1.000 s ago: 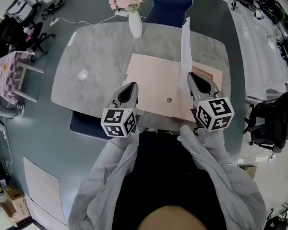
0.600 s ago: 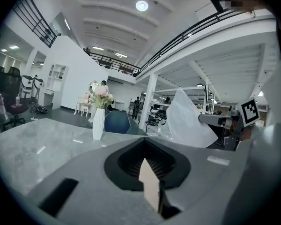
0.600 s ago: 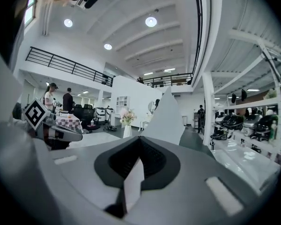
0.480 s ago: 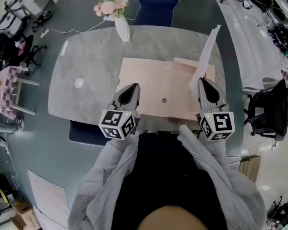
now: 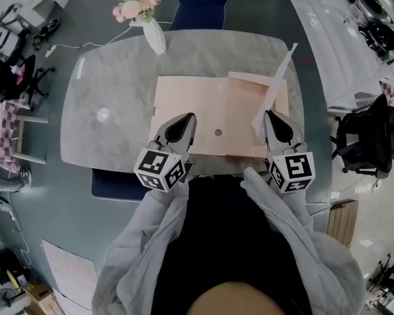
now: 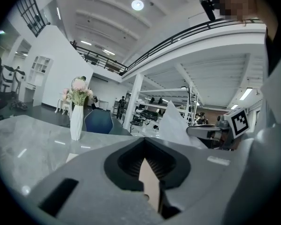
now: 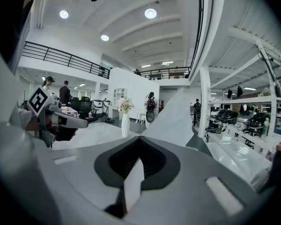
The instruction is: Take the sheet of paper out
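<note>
Both tongs are clenched: the left tongs (image 5: 182,123) pinch the near edge of the tan envelope (image 5: 207,104) lying on the bench (image 5: 111,87). The right tongs (image 5: 271,119) grip the lower end of the paper (image 5: 276,83), which stands up and slants away over the envelope's right end. The pull-out itself looks nearly done, as the sheet seems free of the envelope. Next, I judge, the right should carry it aside and lay it flat while the left pins the envelope.

pale grey sleeves (image 5: 148,241), black top (image 5: 223,238), grey jaws, black-and-white marker cubes (image 5: 161,169).
</note>
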A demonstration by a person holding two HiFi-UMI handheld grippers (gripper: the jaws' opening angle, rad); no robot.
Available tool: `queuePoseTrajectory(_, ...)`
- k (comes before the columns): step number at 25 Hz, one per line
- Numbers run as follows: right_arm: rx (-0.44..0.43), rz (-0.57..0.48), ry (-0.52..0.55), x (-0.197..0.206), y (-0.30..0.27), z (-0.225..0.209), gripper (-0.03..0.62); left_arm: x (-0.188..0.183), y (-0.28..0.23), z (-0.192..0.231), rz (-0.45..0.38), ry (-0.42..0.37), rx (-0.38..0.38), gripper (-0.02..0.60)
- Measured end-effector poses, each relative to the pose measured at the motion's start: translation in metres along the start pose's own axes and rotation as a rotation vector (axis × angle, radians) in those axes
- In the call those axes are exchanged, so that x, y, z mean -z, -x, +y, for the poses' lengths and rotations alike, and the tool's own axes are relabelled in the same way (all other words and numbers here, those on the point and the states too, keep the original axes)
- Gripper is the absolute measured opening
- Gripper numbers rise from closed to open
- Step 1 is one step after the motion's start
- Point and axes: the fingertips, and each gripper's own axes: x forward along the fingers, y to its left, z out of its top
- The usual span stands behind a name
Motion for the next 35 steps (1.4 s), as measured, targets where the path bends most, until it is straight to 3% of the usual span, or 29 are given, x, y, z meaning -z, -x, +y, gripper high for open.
queuePoseTrajectory(12,-0.049,0.041,-0.032,0.014,-0.007,0.008,0.014,0.008,-0.007,-0.005,0.028,-0.014,0.012,0.000)
queuePoseTrajectory(35,-0.054,0.064,-0.020,0.019,-0.007,0.014,0.014,0.013,-0.001,-0.003,0.033,-0.011,-0.011,0.000)
